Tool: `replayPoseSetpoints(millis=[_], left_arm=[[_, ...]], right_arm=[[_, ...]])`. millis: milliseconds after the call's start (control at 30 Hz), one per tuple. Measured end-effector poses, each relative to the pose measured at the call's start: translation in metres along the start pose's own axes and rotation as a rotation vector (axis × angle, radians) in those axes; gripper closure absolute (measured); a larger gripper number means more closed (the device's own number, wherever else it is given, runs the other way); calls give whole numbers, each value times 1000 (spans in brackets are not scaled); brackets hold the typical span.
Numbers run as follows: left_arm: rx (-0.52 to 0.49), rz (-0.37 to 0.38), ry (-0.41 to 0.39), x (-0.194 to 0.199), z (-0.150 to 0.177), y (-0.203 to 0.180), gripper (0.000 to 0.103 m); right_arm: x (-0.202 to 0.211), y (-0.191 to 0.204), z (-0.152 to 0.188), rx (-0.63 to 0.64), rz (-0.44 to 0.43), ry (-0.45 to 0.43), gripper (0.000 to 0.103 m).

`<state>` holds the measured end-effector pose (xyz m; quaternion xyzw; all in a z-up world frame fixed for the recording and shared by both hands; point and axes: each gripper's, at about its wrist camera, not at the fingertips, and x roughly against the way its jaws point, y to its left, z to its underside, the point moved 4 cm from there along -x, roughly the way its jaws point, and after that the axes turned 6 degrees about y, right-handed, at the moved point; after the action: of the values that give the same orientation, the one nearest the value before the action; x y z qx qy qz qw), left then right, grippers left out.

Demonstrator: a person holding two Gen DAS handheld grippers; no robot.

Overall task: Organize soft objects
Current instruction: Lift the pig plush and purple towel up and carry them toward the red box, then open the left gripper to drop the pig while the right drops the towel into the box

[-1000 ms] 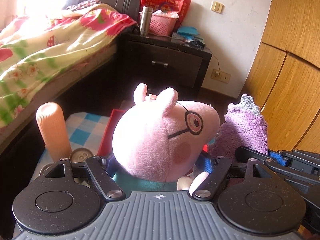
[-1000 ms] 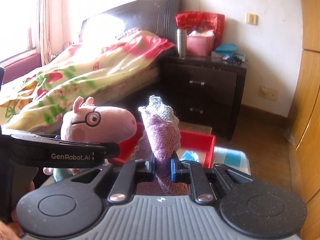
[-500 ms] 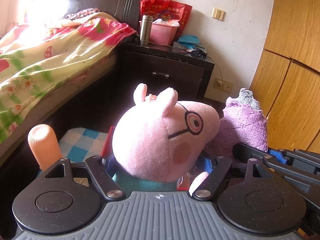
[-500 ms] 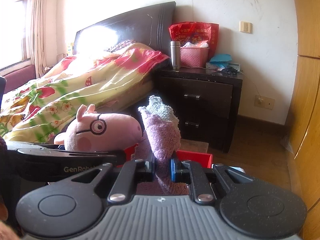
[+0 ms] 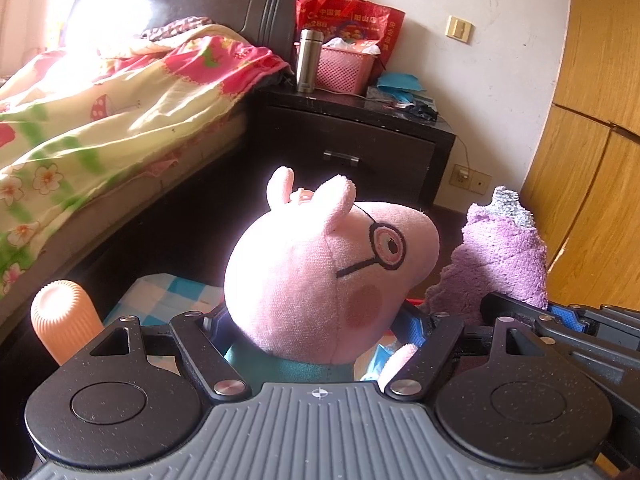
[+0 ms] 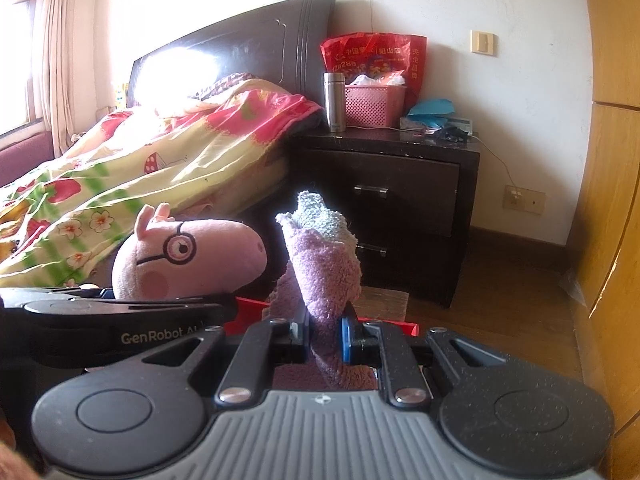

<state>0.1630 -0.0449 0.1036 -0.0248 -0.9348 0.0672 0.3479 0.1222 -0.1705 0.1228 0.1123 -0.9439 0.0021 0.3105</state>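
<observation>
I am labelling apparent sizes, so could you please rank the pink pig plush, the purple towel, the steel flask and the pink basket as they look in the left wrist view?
1. pink pig plush
2. purple towel
3. pink basket
4. steel flask
The plush and towel sit nearest the camera, which inflates them.

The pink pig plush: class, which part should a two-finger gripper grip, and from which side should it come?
Probably the pink pig plush low on its round head, coming from behind, as the left gripper does: the head is soft and wide, and the snout points away.
</observation>
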Motion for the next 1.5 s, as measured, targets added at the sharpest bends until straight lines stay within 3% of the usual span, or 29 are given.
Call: replayPoseSetpoints(millis=[300,533,700,900,1067,1333,1500], left_arm=[[19,5,14,-37,-14,6,28],[121,135,71,-60,-23,21,28],[155,97,97,-79,-24,32,28],[179,136,167,-103,-19,35,24],[164,107,146,-106,-19,33,18],[163,97,142,-100,-21,36,18],[125,54,139,-93,-18,31,18]], right_arm=[[-48,-10,-4,-33,-12,35,103],[-85,-24,1,-73,-12,79,103],[-109,-32,11,-83,-8,126,103],[-132,-37,23,-94,-10,184,103],[-143,-36,28,-80,-2,209,103],[-144,-39,25,-104,17,188,82],[-139,-36,21,-103,17,177,81]])
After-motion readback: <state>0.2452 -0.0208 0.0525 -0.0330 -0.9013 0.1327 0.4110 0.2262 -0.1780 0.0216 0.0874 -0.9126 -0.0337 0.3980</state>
